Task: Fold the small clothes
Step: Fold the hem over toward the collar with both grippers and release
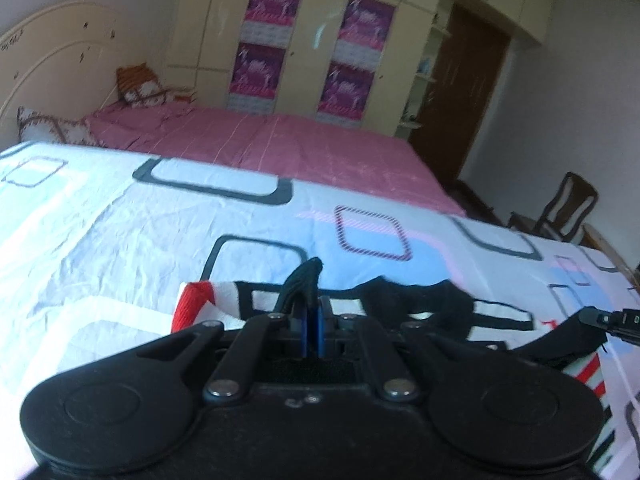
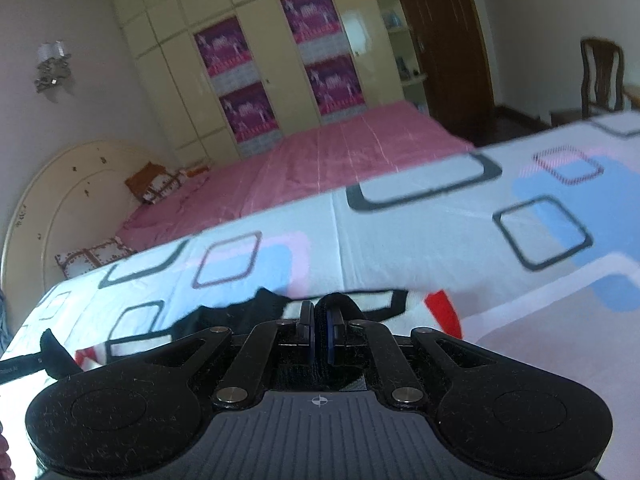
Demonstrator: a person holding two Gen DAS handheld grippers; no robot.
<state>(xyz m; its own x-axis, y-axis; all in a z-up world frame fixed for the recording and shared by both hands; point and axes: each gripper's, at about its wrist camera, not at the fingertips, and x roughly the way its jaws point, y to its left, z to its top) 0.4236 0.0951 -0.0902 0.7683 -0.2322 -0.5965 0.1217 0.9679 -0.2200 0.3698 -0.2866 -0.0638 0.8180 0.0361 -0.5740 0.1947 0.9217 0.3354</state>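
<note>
A bedroom with cream wardrobe doors (image 1: 304,40) carrying four purple posters, a dark wooden door to their right and a wooden chair (image 1: 568,208) near the wall. A bed (image 1: 280,140) with a pink striped sheet runs toward a curved cream headboard, with patterned pillows at its head. In front of it lies a white bedcover (image 1: 100,232) printed with black, blue and pink rounded squares; both views are tilted and slightly blurred.

On this cover, close to both cameras, lies a small garment (image 1: 436,308) in white with black outlines, black trim and red cuffs and stripes. It is spread sideways across the cover, partly lifted at its near edge.

The left gripper (image 1: 314,312) is clenched, its blue-padded fingers pressed together on a fold of black fabric from the garment's edge, which sticks up above the fingertips. The right gripper (image 2: 319,320) is likewise clenched on a black fold of the same garment (image 2: 240,312), the cloth bunched around its tips. Each gripper appears at the edge of the other's view, holding the garment's opposite end. A red cuff (image 2: 444,312) lies just right of the right gripper.
</note>
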